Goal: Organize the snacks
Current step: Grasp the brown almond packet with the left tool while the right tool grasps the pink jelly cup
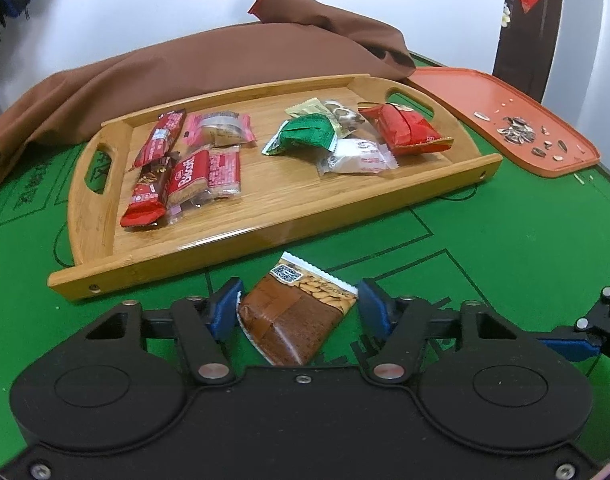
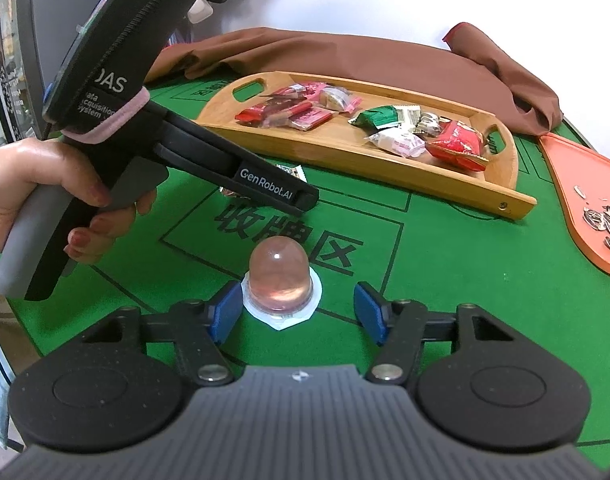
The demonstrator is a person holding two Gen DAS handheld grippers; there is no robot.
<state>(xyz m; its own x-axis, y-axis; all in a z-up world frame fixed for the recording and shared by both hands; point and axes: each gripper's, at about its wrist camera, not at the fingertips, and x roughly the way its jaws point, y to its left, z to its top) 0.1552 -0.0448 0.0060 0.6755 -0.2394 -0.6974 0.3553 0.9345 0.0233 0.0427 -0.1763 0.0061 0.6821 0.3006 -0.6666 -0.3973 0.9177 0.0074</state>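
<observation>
Left wrist view: my left gripper sits low over the green table. A brown snack packet lies flat on the felt between the 2 blue pads. The left pad touches the packet's edge; at the right pad I cannot tell whether contact is made, so I treat the jaws as apart, not clamped. Just beyond the packet stands the wooden tray, holding 2 groups of wrapped snacks. An orange tray with seeds lies to the right, a brown cloth behind.

Right wrist view: my right gripper has its jaws apart. A pink jelly cup stands upright on the table between the pads, nearer the left pad, clear of the right one. My left hand holds the other gripper at the left side.
</observation>
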